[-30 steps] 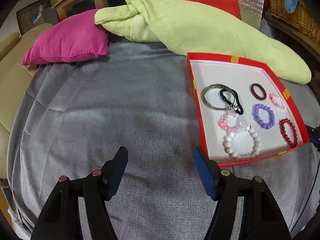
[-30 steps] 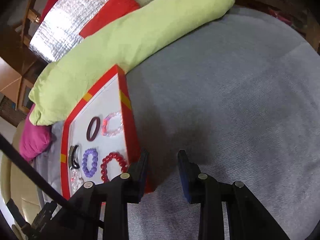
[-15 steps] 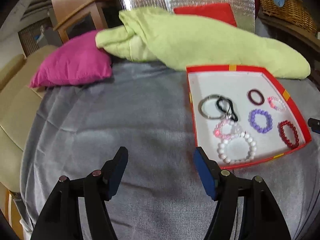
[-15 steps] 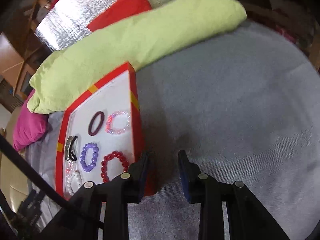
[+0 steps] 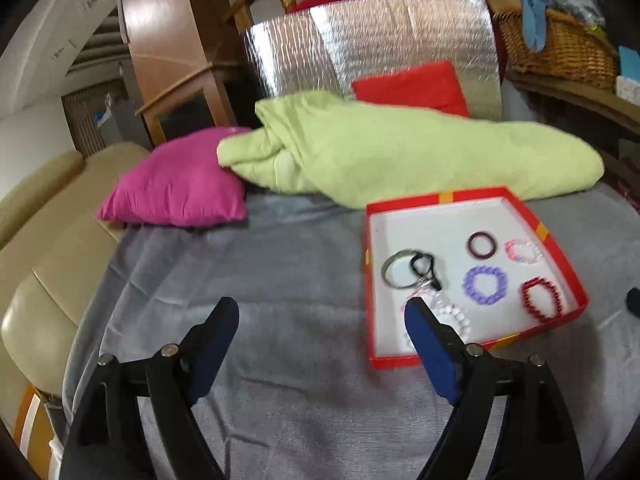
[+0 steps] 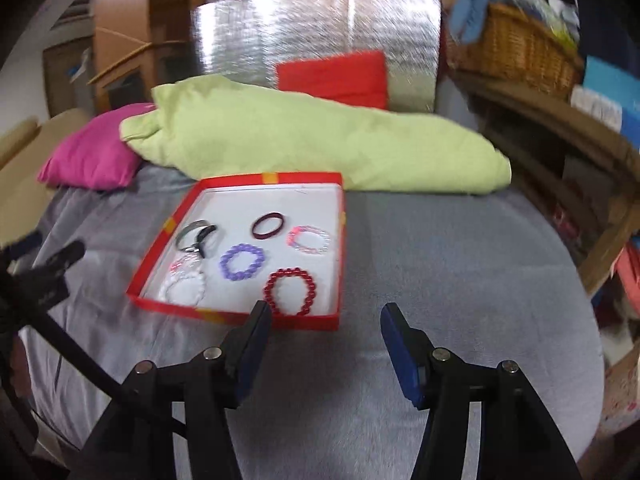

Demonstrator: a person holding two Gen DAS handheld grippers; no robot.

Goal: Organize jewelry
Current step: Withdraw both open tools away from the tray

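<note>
A red-rimmed tray (image 5: 476,196) (image 6: 236,316) with a white floor lies on the grey cover. In it lie a purple bead bracelet (image 5: 485,285) (image 6: 242,263), a red bead bracelet (image 5: 541,300) (image 6: 291,291), a dark maroon ring (image 5: 481,245) (image 6: 268,226), a pink bracelet (image 5: 522,251) (image 6: 309,239), a white bead bracelet (image 6: 182,286), a metal bangle (image 5: 398,269) and a black loop. My left gripper (image 5: 322,322) hovers left of the tray, jaws opening, nothing between them. My right gripper (image 6: 326,322) hangs at the tray's near right corner, jaws opening and empty.
A lime-green quilt (image 5: 400,152) and a magenta cushion (image 5: 180,188) lie behind the tray. A silver foil panel (image 5: 380,40), a red cushion (image 5: 412,88) and a wicker basket (image 6: 516,56) stand at the back. A beige sofa arm (image 5: 48,260) is at left.
Both grippers have lifted and tilted up, so more of the room shows. The right view rolled upright. Both pairs of jaws stand wider than before.
</note>
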